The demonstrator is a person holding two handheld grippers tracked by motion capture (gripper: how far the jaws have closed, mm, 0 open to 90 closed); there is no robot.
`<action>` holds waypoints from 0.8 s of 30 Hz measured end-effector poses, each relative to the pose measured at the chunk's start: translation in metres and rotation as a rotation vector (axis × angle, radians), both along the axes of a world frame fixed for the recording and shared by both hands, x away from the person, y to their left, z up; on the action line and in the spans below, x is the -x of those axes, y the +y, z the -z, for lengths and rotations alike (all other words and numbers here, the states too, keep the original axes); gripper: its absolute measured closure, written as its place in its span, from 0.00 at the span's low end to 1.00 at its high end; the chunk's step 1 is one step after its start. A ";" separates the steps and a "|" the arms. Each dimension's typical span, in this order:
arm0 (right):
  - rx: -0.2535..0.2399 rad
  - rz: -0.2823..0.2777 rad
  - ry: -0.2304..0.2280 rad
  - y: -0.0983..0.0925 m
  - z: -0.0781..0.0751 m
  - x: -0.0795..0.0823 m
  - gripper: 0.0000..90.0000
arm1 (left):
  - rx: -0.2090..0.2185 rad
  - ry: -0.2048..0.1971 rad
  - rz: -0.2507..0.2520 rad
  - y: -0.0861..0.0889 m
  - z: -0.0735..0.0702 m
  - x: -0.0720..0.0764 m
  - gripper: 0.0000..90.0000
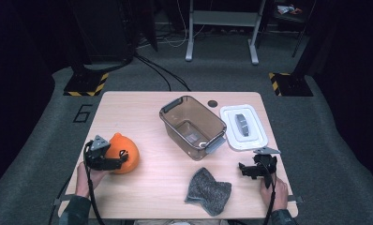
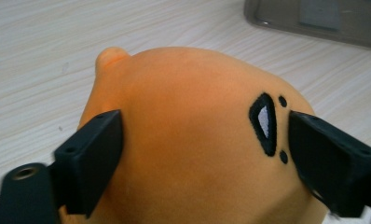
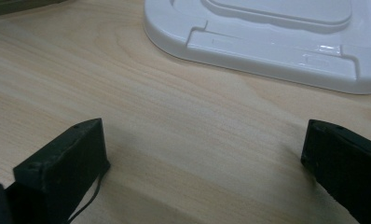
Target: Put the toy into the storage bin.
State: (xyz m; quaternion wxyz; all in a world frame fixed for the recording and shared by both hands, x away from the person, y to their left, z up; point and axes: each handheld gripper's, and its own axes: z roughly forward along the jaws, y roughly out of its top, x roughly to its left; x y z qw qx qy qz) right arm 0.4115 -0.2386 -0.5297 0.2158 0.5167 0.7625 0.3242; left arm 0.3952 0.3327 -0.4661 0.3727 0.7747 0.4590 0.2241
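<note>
Tabletop (image 1: pixel 138 108) — open brown bin (image 1: pixel 192 126) at centre, its white lid (image 1: pixel 243 126) beside it, ready for loading. Orange plush toy (image 1: pixel 123 152) sits near left; left tool (image 2: pixel 200 154) straddles it, jaws pressing its flanks (grasp forming). Right tool (image 3: pixel 202 168) wide open, empty — waiting.

The high view looks down over the whole table (image 1: pixel 142 101). Each gripper view sits close above the wood; all three share that tabletop and the white lid (image 1: pixel 243 127).
</note>
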 end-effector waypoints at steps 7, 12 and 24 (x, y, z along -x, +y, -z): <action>0.000 0.000 -0.001 0.000 0.000 0.000 0.00 | -0.016 -0.026 -0.022 -0.005 0.004 0.003 0.38; 0.000 0.000 -0.001 0.000 0.000 0.000 0.00 | -0.042 -0.018 -0.031 -0.007 0.001 0.003 0.50; 0.000 0.000 0.000 0.000 0.000 0.000 0.00 | -0.028 -0.057 -0.046 -0.005 -0.003 0.007 0.64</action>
